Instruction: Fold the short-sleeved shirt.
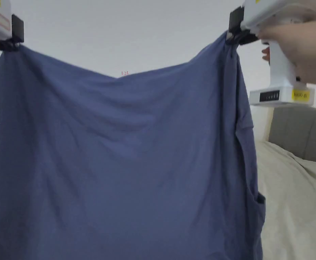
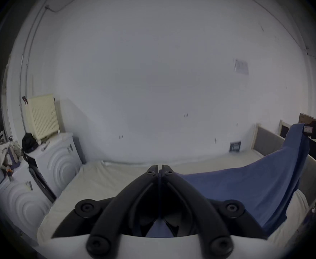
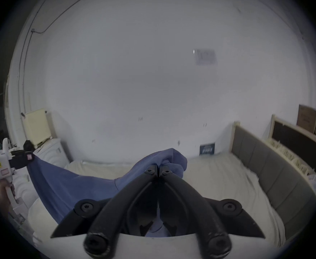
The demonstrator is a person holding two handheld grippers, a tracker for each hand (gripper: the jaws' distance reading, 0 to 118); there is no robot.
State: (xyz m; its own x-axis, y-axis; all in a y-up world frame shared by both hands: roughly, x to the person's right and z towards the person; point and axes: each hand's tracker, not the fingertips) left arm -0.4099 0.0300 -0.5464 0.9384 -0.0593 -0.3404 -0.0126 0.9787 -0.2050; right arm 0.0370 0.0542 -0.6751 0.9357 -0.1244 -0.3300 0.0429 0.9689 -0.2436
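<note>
A blue short-sleeved shirt (image 1: 120, 152) hangs spread in the air in front of me, held up by two corners. My left gripper (image 1: 5, 44) is shut on its upper left corner. My right gripper (image 1: 236, 38) is shut on its upper right corner, with a hand around its white handle. In the left gripper view the black jaws (image 2: 160, 167) are pressed together with blue cloth (image 2: 247, 184) trailing off to the right toward the other gripper (image 2: 311, 132). In the right gripper view the shirt (image 3: 69, 180) bunches over the shut jaws (image 3: 158, 168) and stretches left to the other gripper (image 3: 25, 157).
Below lies a bed with a cream sheet (image 1: 296, 196) and a grey padded headboard (image 1: 303, 135) on the right. A white wall (image 1: 126, 34) stands behind. White cabinets (image 2: 59, 162) with clutter on top stand left of the bed, and a cream radiator (image 2: 42, 119) is above them.
</note>
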